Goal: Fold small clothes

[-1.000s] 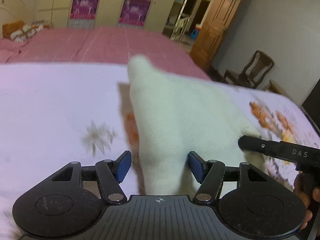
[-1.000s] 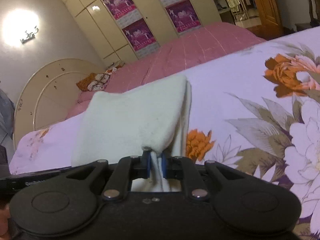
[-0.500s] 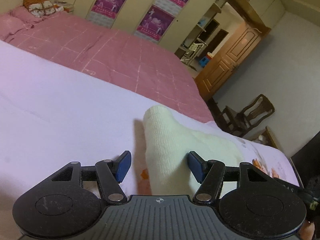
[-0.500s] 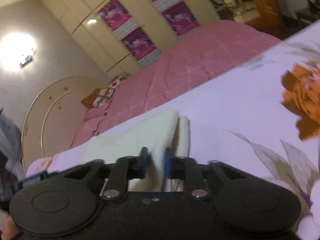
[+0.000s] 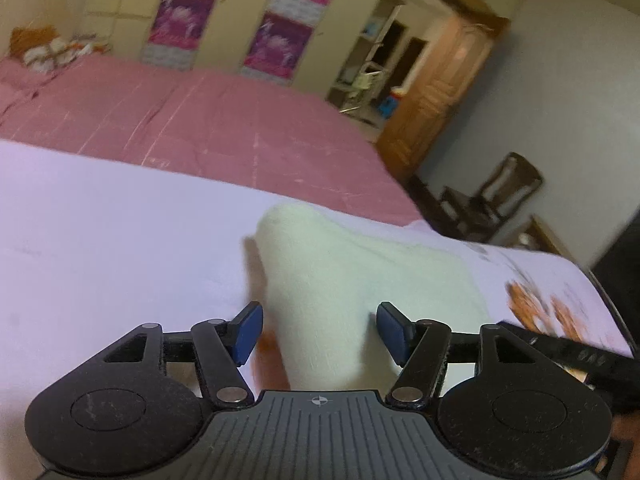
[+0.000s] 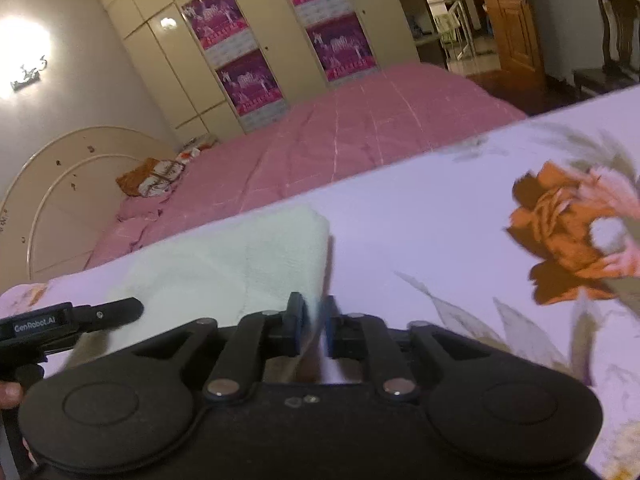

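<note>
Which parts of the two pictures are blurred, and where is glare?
Left wrist view: the door and chair smear, the pale cloth looks soft. Right wrist view: the wall lamp glares strongly, the orange flower on the sheet blurs.

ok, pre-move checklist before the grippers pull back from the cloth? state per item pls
1. Cream cloth lies on the floral sheet: ok.
2. Fold made, layered edge on its right side: ok, though blurred.
3. Right gripper free of the cloth: not ok; its jaws are opening, a thin edge of fabric still between them.
4. Left gripper free: ok; jaws wide, pads clear of the cloth that lies between them.
5. Cloth flat, no bunching: cannot tell; the near part is hidden behind both grippers.
6. Grippers apart from each other: ok; each shows at the edge of the other's view, not touching.
</note>
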